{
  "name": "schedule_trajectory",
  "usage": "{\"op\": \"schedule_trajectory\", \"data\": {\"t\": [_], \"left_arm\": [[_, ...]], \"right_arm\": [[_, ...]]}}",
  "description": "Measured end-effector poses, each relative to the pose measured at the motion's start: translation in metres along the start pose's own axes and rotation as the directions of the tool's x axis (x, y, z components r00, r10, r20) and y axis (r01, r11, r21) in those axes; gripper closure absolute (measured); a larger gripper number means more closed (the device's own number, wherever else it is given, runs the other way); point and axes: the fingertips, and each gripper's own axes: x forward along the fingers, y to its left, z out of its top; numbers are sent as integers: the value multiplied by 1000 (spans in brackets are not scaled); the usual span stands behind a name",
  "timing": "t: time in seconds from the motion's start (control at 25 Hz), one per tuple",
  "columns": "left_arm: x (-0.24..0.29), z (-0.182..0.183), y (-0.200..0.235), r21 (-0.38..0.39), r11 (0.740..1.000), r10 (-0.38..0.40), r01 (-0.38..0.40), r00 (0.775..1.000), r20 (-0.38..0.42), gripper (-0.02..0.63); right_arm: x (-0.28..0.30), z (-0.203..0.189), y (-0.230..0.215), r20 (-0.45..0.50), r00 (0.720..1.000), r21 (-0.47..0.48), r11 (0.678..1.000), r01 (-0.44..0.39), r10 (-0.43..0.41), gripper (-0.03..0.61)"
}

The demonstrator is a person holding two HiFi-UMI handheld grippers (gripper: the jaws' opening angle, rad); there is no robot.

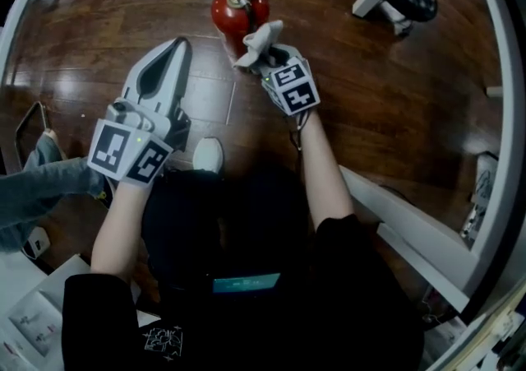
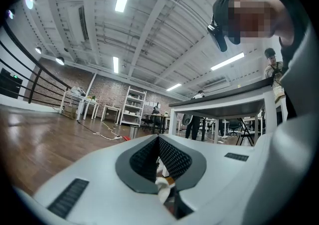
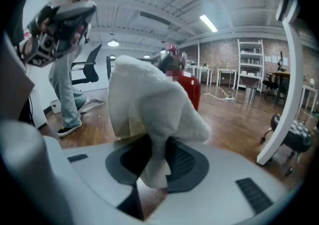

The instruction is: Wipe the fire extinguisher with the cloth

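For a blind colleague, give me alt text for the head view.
Seen from above, the right gripper holds a white cloth against a red fire extinguisher standing on the wooden floor; the left gripper, shut and empty, hangs alongside.

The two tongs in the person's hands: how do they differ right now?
The right tongs are clamped on a white cloth; the left tongs are closed on nothing. The right tongs hold that cloth up at the red fire extinguisher; the left tongs point off to its side, over the wooden floor. Both are white, hand-held and shut.
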Motion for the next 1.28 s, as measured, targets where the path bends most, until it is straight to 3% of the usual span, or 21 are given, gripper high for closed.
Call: {"op": "schedule_trajectory", "data": {"t": [0.08, 0.2, 0.4, 0.52, 0.6, 0.76, 0.84, 0.92, 1.08, 1.28], "left_arm": [[0, 0, 0, -4, 1000, -1, 1, 1000, 2, 611], [-4, 2, 1, 1, 1000, 5, -5, 1000, 3, 611], [-10, -1, 11, -15, 1000, 21, -21, 1000, 0, 611], [-11, 1, 19, -24, 999, 40, -40, 999, 6, 611], [-14, 11, 28, -24, 999, 49, -49, 999, 23, 610], [-26, 35, 42, 110, 994, 18, -17, 1000, -3, 610], [-34, 51, 41, 98, 995, -3, 6, 999, -34, 611], [-46, 73, 29, 61, 998, -11, 16, 997, -70, 611], [-69, 148, -22, 43, 999, -22, 28, 991, -136, 611], [-86, 275, -102, 45, 998, -30, 37, 989, -146, 611]], "right_arm": [[30, -39, -2, -65, 998, 45, 999, -9, 12, 479], [53, -63, -9, -69, 998, 145, 989, -3, 13, 479], [51, -63, -10, -54, 999, 143, 990, 5, 2, 479], [33, -49, -9, 9, 1000, 146, 989, -1, 0, 480], [3, -21, -5, 118, 993, 144, 989, -17, 0, 480], [-101, 47, 12, 327, 945, 75, 997, -11, -14, 479], [-158, 78, 28, 388, 921, 41, 999, 0, -16, 479], [-213, 102, 50, 404, 915, 23, 1000, 11, -19, 479], [-322, 152, 91, 351, 934, 46, 998, 52, -65, 479], [-450, 272, 127, 413, 904, 88, 993, 78, -107, 479]]}}
